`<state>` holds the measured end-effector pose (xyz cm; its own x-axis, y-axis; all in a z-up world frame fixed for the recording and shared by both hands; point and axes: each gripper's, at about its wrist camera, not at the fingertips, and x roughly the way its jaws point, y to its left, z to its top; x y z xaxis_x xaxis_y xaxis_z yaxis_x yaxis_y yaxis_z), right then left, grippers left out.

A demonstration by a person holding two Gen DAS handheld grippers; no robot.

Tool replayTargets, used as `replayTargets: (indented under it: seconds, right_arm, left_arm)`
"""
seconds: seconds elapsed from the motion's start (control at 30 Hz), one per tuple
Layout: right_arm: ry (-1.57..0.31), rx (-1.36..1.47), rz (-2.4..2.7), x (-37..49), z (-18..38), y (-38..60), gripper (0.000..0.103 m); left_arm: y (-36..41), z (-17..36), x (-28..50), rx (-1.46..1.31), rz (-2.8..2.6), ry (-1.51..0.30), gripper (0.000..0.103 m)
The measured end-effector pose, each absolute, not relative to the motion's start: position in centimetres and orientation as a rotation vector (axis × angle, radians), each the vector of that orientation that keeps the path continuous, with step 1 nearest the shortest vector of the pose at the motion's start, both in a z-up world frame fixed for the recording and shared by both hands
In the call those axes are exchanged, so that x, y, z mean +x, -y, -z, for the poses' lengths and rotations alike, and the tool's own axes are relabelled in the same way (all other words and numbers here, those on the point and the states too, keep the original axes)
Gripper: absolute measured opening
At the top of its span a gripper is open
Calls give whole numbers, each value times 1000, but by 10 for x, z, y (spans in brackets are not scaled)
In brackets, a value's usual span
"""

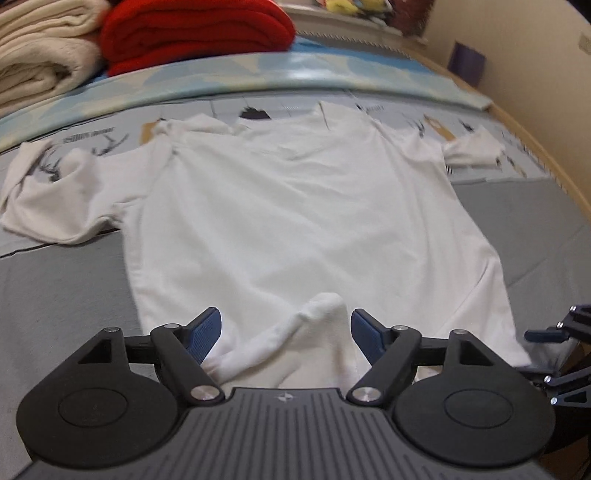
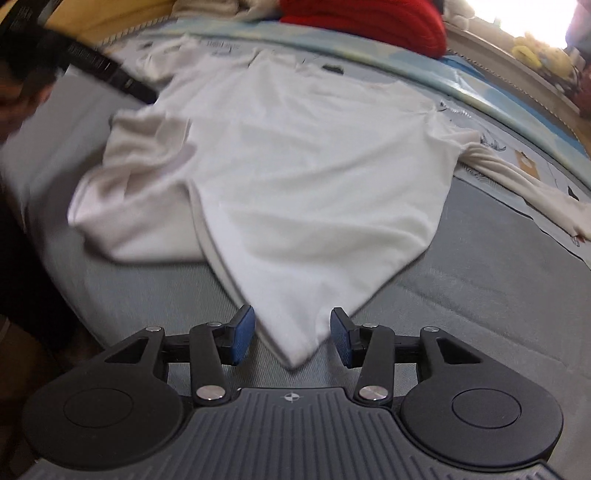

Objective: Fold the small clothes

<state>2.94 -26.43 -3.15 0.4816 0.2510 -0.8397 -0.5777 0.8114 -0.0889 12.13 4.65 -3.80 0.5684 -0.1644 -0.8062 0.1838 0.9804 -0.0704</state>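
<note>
Both spread tongs, left [image 1: 286, 334] and right [image 2: 291, 336], straddle white shirt [image 1: 295, 206] hem on grey bed [image 1: 62, 291].

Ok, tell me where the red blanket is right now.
The red blanket sits folded at the far side of the bed beyond the white shirt, top left in the left wrist view, right beside a cream blanket.

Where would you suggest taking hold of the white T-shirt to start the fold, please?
Grip the white T-shirt along its near hem. The right tool, open, already straddles the pointed hem corner, so close there from the near side. The left tool, also open, brackets a raised hem ridge, which is easier to pinch than flat cloth.
</note>
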Motion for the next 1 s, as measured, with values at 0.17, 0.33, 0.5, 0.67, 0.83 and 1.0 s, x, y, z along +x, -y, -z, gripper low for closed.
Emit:
replayTargets:
  seconds: [0.17, 0.33, 0.5, 0.67, 0.83, 1.0]
  right_arm:
    - [-956, -456, -477, 26, 42, 269, 46]
    - [-951, -449, -476, 23, 42, 275, 32]
    - [-939, -440, -495, 19, 39, 276, 13]
    - [-922, -398, -490, 21, 30, 281, 9]
    - [-912, -353, -466, 23, 24, 289, 8]
    - [-914, -334, -438, 26, 23, 293, 8]
  left_arm:
    - [-33, 48, 129, 85, 212, -952, 81]
    - [-34, 49, 130, 73, 210, -959, 62]
    - [-38, 50, 128, 65, 213, -975, 12]
    - [-53, 42, 124, 11, 185, -953, 2]
    - [-63, 39, 121, -21, 166, -951, 0]
    - [-67, 36, 117, -38, 163, -943, 0]
